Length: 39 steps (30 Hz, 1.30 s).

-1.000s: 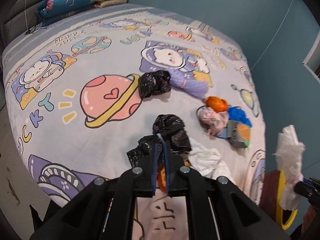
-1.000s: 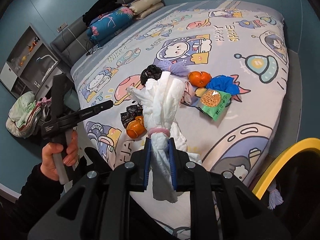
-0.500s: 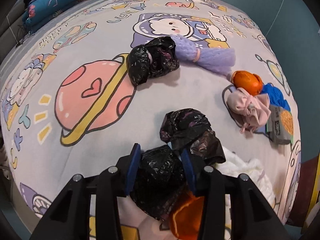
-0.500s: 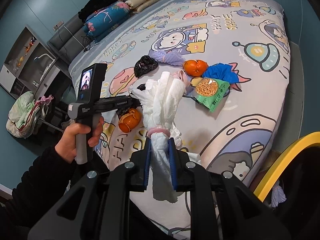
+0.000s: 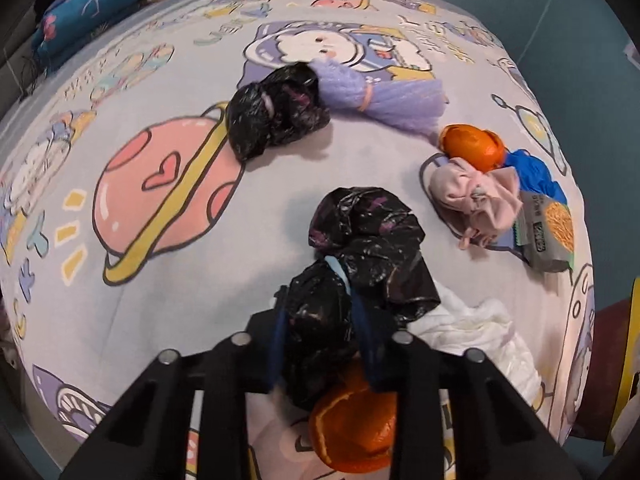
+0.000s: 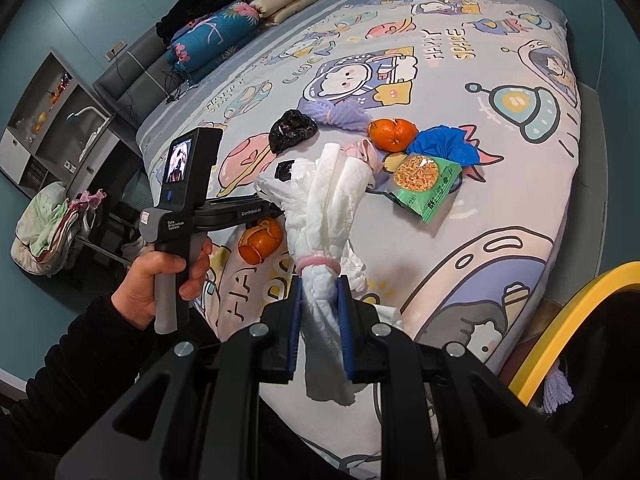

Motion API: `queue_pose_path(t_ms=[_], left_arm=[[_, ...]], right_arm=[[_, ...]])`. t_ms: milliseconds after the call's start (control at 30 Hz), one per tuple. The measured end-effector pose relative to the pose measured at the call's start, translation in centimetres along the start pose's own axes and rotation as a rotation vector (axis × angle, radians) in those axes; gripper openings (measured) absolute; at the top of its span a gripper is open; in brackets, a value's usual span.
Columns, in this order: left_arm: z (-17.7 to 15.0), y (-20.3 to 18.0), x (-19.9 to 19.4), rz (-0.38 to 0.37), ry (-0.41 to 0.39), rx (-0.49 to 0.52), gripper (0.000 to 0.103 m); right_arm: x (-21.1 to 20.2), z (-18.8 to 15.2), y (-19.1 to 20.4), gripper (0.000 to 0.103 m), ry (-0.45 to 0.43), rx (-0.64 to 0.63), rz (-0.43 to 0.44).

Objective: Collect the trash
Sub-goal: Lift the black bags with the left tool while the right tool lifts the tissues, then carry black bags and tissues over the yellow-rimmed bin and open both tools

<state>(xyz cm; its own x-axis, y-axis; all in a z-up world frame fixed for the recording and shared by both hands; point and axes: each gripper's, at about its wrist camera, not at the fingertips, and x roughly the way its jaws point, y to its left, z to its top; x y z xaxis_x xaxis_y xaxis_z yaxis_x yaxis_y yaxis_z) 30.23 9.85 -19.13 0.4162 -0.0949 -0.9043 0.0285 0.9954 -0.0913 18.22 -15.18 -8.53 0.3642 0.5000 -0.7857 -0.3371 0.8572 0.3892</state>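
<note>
1. A bed [image 5: 132, 264] with a pale lilac cartoon space sheet fills both wrist views; trash lies scattered on its near half.
2. At far left in the right wrist view, a hand [image 6: 160, 280] in a dark sleeve holds the handle of the left gripper [image 5: 320, 316].
3. The left gripper's blue-padded jaws are closing around a crumpled black plastic bag [image 5: 360, 256] lying on the bed, and the bag sits between them.
4. Black plastic bags counted: two. The second crumpled black bag [image 5: 276, 114] lies farther up the bed, touching a lilac mesh bundle tied with a pink band [image 5: 380, 94].
5. Orange peels counted: two. One orange peel shell [image 5: 352, 432] lies just under the left gripper; the other orange peel [image 5: 472, 148] sits to the right, beside a blue crumpled bag [image 5: 536, 170].
6. One white crumpled tissue heap [image 5: 476, 328] lies on the bed right of the held black bag.
7. One pale pink crumpled cloth [image 5: 476, 200] touches one green snack packet [image 5: 550, 236] at its right.
8. The right gripper [image 6: 320, 320] is clamped narrow on one white rolled bundle bound with a pink band [image 6: 328, 208], lifted above the bed.
9. At far right, one yellow rim of a dark bin [image 6: 568, 320] shows beside the bed.
</note>
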Motion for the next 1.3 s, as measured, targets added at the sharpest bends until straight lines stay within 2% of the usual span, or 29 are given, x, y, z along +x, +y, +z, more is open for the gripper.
queue_pose_path(t_ms=[133,367,600,933,1133,1300], left_arm=[[0.0,0.3,-1.7,-0.033,-0.027,-0.028,0.020],[0.0,0.3,-6.9,-0.084,-0.122,-0.064,0.020],[-0.8,-2.5,-12.1,-0.160,-0.199,-0.028,0.020],[-3.1,-10.7,-17.0,-0.278,-0.243,0.117,0.020],[-4.5,-16.1,-17.9,-0.352,-0.219,0.210,0.020],[-5.6,-20.2,-17.3,-0.393,-0.170,0.276,0.020]], right_arm=[[-1.1,-0.2,0.0,0.016,-0.019,-0.001,-0.002],[-4.1,-0.7,-0.5,0.016,-0.066,0.014,-0.023],[-7.4,-1.6,-1.8,0.016,-0.114,0.042,-0.064],[-13.1,-3.6,-6.4,0.016,-0.214,0.160,-0.134],[-15.5,-4.7,-8.6,0.016,-0.267,0.222,-0.225],[-16.5,-5.8,-11.1,0.016,-0.292,0.296,-0.301]])
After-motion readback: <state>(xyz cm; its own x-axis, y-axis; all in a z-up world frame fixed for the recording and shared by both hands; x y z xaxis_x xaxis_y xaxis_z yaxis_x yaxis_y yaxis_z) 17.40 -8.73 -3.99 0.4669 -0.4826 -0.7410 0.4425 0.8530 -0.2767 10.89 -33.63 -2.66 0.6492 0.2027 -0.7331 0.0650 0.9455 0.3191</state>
